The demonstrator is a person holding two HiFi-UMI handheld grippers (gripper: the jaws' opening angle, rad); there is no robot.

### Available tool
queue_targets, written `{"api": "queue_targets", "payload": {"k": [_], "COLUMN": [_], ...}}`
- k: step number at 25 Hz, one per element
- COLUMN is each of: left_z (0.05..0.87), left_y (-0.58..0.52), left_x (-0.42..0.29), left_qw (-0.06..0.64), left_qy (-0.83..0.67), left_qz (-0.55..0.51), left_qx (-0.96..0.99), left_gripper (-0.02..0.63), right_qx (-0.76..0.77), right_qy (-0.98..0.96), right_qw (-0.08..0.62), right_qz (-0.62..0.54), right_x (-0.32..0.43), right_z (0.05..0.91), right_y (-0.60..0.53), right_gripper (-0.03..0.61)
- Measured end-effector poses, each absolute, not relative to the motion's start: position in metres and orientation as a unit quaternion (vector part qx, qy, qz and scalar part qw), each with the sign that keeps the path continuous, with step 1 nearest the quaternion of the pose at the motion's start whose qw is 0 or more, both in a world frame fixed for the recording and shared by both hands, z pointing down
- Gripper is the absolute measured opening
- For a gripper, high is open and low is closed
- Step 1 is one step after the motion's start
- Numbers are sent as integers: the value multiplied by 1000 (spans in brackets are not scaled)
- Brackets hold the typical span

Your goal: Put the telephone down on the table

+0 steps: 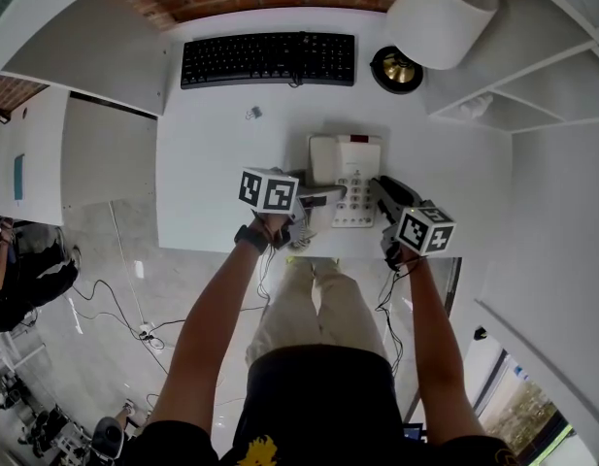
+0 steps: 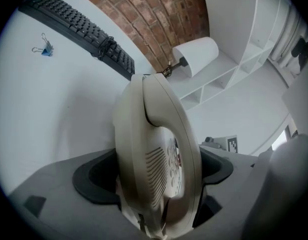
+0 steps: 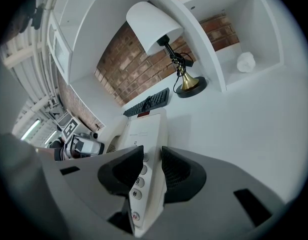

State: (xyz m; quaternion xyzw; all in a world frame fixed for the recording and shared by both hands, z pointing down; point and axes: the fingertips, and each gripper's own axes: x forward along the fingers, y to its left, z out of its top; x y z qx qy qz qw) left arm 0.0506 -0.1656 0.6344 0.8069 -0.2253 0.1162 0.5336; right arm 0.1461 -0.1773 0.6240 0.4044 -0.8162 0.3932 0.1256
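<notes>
The beige telephone [image 1: 346, 163], with its handset in the cradle, lies at the front middle of the white table [image 1: 212, 163]; whether it touches the tabletop I cannot tell. My left gripper [image 1: 323, 200] is closed on the handset side, its jaws spread wide around the handset and base [image 2: 158, 149]. My right gripper [image 1: 379, 190] clamps the thinner right edge by the keypad [image 3: 144, 134], one pad on the button face and one underneath. In the left gripper view my left gripper [image 2: 154, 179] fills the bottom. In the right gripper view my right gripper [image 3: 153, 166] straddles the phone's edge.
A black keyboard [image 1: 268, 59] lies along the back by the brick wall. A white lamp [image 1: 440, 8] on a brass base [image 1: 396, 69] stands at the back right. A small binder clip [image 1: 253, 113] lies left of the phone. White shelves [image 1: 532, 76] flank the right; the table's front edge is just behind the grippers.
</notes>
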Motion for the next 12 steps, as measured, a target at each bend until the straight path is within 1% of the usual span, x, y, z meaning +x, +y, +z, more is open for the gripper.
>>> {"api": "queue_targets", "payload": {"k": [6, 7, 9, 10, 12], "left_z": [636, 637, 635, 633, 632], "left_y": [-167, -169, -173, -175, -175], "left_x": [48, 45, 37, 34, 33], "left_qw": [523, 505, 441, 415, 405], "left_qy": [-246, -261, -298, -308, -312], "left_qz": [126, 140, 178, 191, 195], "left_qx": [806, 811, 828, 835, 837], "left_gripper": [477, 477, 464, 436, 419], "right_qx": [398, 397, 395, 394, 394], "right_qy": [-816, -816, -815, -814, -813], "right_qw": [129, 129, 127, 125, 119], "right_qz": [398, 401, 405, 407, 412], "right_x": [145, 145, 145, 145, 146], "right_z": [627, 627, 629, 629, 631], "right_y": [-171, -171, -170, -171, -170], "right_gripper": [109, 109, 109, 109, 109]}}
